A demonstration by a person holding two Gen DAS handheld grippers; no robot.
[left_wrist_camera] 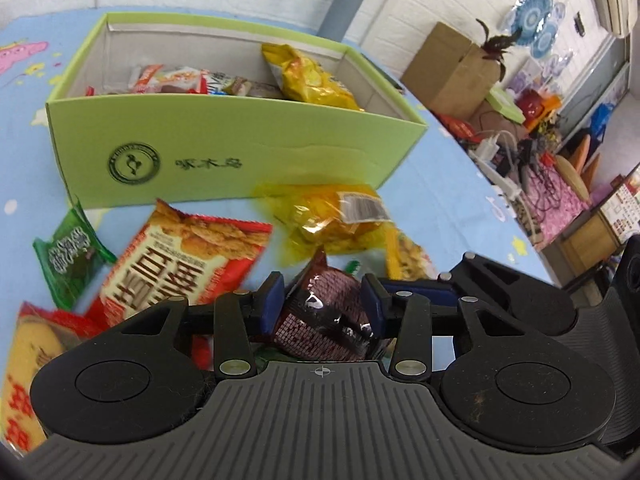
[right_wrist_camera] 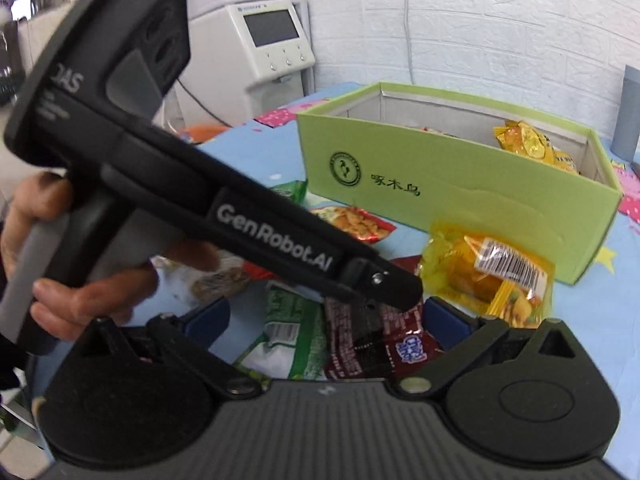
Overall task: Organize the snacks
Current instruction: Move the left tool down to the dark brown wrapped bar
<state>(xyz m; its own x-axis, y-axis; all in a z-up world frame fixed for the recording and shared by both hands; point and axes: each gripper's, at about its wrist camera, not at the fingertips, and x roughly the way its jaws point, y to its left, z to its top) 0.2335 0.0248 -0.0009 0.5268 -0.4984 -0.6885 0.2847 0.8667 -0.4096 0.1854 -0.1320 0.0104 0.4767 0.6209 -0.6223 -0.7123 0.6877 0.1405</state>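
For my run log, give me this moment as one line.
task: organize snacks | left gripper: shut on maroon packet | right gripper: open, over green packet | box: holds some snacks

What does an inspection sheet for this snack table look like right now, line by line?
Surface: blue patterned tablecloth.
Job's things: green box partly filled; loose packets in front, among them a yellow packet and a red packet.
Clutter: cardboard box beside the table.
Grippers: left gripper shut on dark red packet; right gripper open.
Cables: tangle near a power strip.
Surroundings: white brick wall, white machine.
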